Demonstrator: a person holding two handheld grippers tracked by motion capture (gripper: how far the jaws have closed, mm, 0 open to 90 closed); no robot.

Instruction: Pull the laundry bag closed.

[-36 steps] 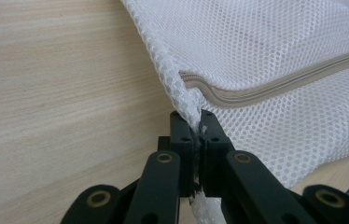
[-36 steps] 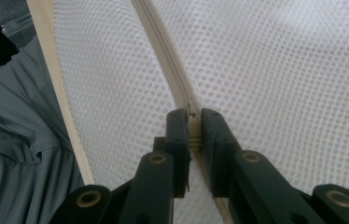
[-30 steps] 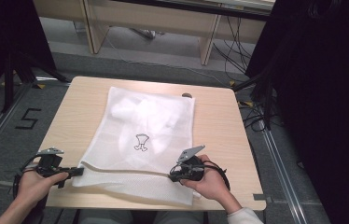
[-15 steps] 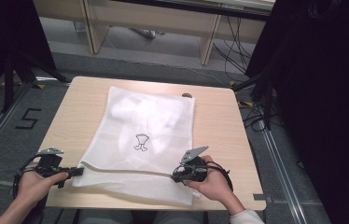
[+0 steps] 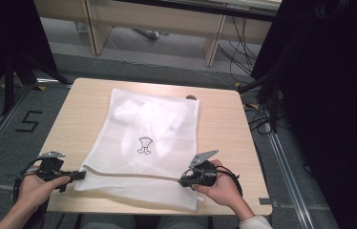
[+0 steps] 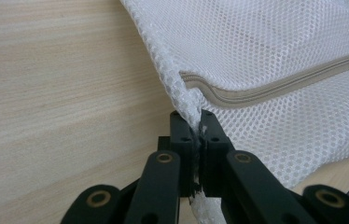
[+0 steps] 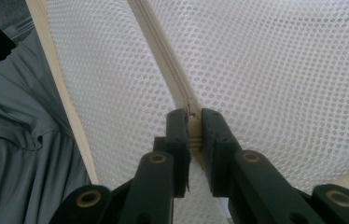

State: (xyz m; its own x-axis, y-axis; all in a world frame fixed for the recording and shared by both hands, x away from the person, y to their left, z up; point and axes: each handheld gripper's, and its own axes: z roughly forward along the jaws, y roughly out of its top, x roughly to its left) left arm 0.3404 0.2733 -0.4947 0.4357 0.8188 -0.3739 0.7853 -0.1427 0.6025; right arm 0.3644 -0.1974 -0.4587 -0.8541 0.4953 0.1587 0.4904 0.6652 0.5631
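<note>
Pale wooden worktop carries a white mesh laundry bag, its near edge at the front edge. The left gripper has its fingers clenched on the bag's corner seam; the right gripper pinches the zipper, apparently its pull. The zipper looks closed along most of its length. Contents show only as vague shapes.

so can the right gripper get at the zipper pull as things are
Probably yes, it looks already there: the right gripper has its jaws closed on a small beige piece at the end of the zipper of the mesh bag. Nothing blocks it. The left gripper pinches the bag's edge.
</note>
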